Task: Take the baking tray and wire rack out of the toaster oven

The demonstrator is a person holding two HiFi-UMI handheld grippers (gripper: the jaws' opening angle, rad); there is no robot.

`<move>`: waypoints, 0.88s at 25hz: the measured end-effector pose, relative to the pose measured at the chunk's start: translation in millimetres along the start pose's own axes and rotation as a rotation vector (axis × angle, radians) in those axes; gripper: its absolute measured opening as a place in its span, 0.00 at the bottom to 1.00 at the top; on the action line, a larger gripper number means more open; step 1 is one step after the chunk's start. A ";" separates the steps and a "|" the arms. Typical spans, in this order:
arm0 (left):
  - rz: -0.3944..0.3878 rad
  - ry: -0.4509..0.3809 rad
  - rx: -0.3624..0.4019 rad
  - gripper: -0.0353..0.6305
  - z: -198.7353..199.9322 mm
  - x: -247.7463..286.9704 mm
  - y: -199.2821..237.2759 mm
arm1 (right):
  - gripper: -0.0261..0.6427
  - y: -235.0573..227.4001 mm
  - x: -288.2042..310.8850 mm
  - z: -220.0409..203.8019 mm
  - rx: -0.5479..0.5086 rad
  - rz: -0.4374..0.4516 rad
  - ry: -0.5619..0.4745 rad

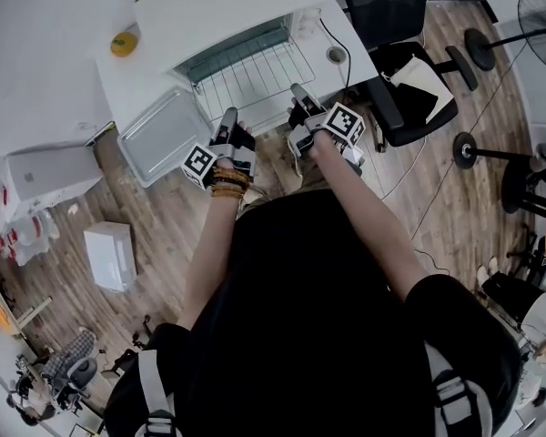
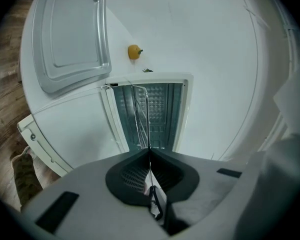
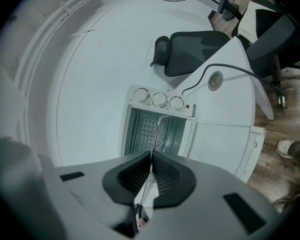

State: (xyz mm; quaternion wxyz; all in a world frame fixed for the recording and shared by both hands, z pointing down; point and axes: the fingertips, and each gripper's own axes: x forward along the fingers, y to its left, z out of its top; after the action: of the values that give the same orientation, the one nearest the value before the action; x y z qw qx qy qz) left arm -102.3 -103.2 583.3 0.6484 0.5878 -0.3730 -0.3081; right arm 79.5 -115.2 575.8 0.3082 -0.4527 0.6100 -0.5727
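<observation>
The left gripper point(image 2: 149, 151) and the right gripper point(image 3: 151, 156) both have their jaws clenched on the front wire of the wire rack point(image 1: 250, 76). The rack seems to be drawn partway out of the open toaster oven point(image 1: 223, 12), over its lowered door. The baking tray point(image 1: 164, 135) lies empty on the white desk point(image 1: 36, 53) just left of the oven, with a small yellow object point(image 1: 123, 42) farther back. Around the desk are a wooden floor point(image 1: 118, 198), a black office chair point(image 1: 400, 71) and a standing fan point(image 1: 541, 12).

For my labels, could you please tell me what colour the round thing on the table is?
The round thing is orange-yellow, clearest in the left gripper view.
</observation>
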 end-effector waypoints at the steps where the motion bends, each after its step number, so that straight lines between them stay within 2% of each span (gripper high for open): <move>1: -0.007 0.004 0.007 0.10 0.0 -0.4 -4.9 | 0.09 4.2 -1.2 0.0 -0.009 0.005 0.005; 6: -0.044 0.017 0.004 0.09 -2.1 -8.1 -22.7 | 0.09 23.9 -12.1 -3.3 -0.028 0.035 0.012; 10: -0.048 0.046 -0.010 0.09 -10.3 -19.8 -24.3 | 0.09 26.8 -25.5 -8.8 -0.040 0.026 0.026; 16: -0.070 0.114 0.049 0.10 -25.4 -40.7 -36.6 | 0.09 39.5 -54.1 -17.1 -0.055 0.045 0.034; 22: -0.101 0.114 0.086 0.10 -20.8 -67.2 -47.9 | 0.09 51.4 -62.5 -39.1 -0.087 0.064 0.082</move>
State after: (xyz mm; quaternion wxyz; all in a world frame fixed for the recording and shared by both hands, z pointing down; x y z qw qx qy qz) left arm -118.6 -41.5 527.0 0.6263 0.6498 -0.3182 -0.2902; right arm 59.3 -45.6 522.6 0.2810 -0.4221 0.6605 -0.5538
